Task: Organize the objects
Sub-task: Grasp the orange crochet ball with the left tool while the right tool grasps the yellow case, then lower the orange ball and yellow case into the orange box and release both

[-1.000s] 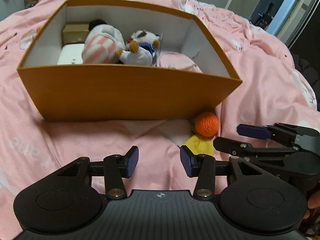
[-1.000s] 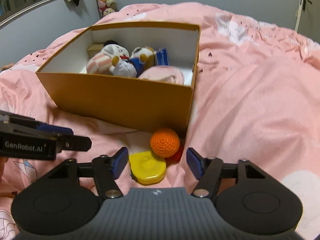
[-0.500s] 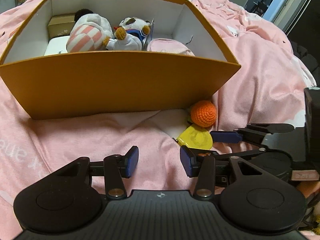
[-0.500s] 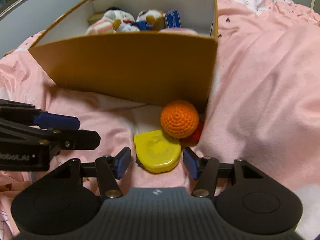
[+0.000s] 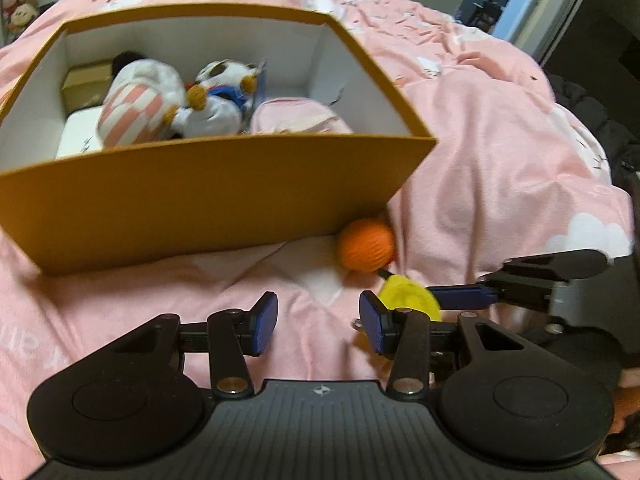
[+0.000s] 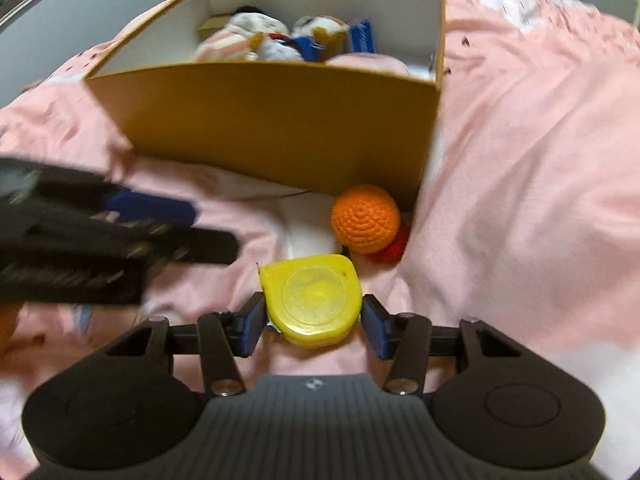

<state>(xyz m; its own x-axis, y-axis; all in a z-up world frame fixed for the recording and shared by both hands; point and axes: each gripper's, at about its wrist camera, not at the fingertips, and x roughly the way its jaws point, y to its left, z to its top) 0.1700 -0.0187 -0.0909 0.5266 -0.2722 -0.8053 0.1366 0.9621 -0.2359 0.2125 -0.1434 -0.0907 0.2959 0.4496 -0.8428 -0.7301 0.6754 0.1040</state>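
A yellow tape measure (image 6: 314, 298) lies flat on the pink bedspread, in front of the orange box (image 6: 280, 120). My right gripper (image 6: 314, 326) straddles it with a blue pad close at each side, and its jaws are closing. An orange crocheted ball (image 6: 366, 218) rests against the box's near right corner, on top of a small red thing (image 6: 390, 250). My left gripper (image 5: 318, 324) hovers open over bare bedspread, nothing between its pads. In the left wrist view the tape measure (image 5: 408, 300) is half hidden behind the right gripper's fingers (image 5: 464, 297), below the ball (image 5: 366, 244).
The box (image 5: 200, 196) holds plush toys (image 5: 144, 112), a pink pouch (image 5: 296, 120), a blue packet and small cartons. The pink bedspread (image 6: 520, 160) spreads wide to the right. A doorway (image 5: 492, 4) shows at the far right, and my left gripper (image 6: 216, 228) is blurred at the left.
My right gripper has moved forward and down until the tape measure sits between its pads, and its jaws have narrowed. The left gripper's view has shifted slightly; its jaws look the same.
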